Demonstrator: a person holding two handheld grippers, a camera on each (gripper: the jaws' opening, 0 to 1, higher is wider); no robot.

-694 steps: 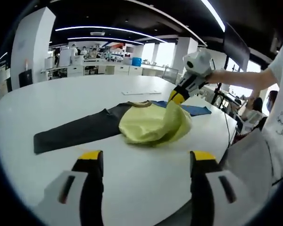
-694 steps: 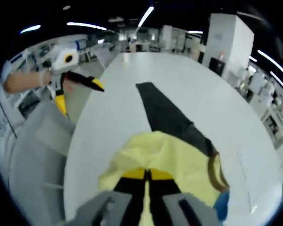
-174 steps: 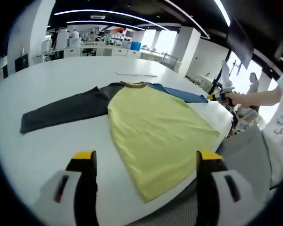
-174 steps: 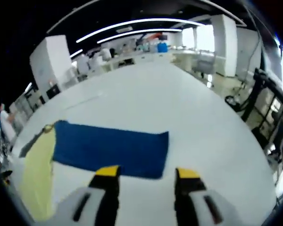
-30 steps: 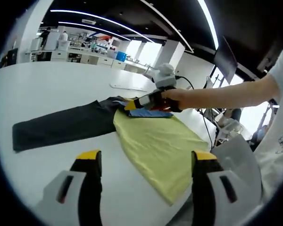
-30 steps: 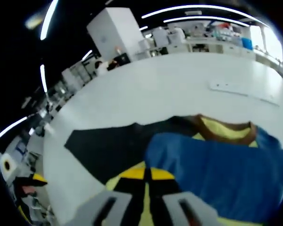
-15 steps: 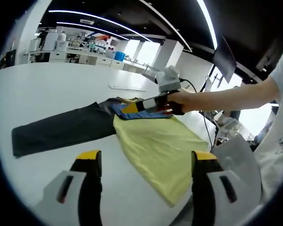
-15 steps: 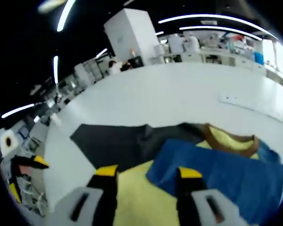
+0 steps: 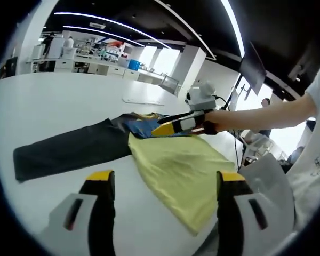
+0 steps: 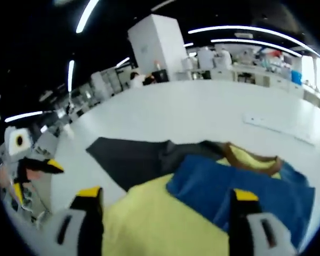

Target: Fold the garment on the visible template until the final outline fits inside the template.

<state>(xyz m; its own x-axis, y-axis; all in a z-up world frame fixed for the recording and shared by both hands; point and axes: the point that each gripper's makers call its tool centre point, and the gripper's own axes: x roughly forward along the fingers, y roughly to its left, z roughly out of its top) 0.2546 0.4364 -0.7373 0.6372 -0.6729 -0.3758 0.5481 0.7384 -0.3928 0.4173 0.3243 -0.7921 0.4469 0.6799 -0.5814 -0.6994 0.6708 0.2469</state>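
R gripper (image 10: 162, 205) jaws spread wide, holding nothing; blue sleeve (image 10: 240, 194) lies between and just ahead of its tips, folded in over the yellow body (image 10: 149, 224). L gripper (image 9: 162, 184) also wide open, empty, hanging back at my near edge of the white table (image 9: 58, 106). Shirt lies flat ahead of L tips; dark sleeve (image 9: 69, 149) stretches out to L tool's left, not yet folded. In the left gripper view I see the R gripper (image 9: 165, 128) over the collar area.

My read: blue sleeve fold is placed, dark sleeve next. To do it well: go w/ L to the cuff end, pinch one layer only, lift low, carry across the body, lay flat w/o dragging the yellow panel. No template outline that I can make out on the table, so fit can't be judged yet.
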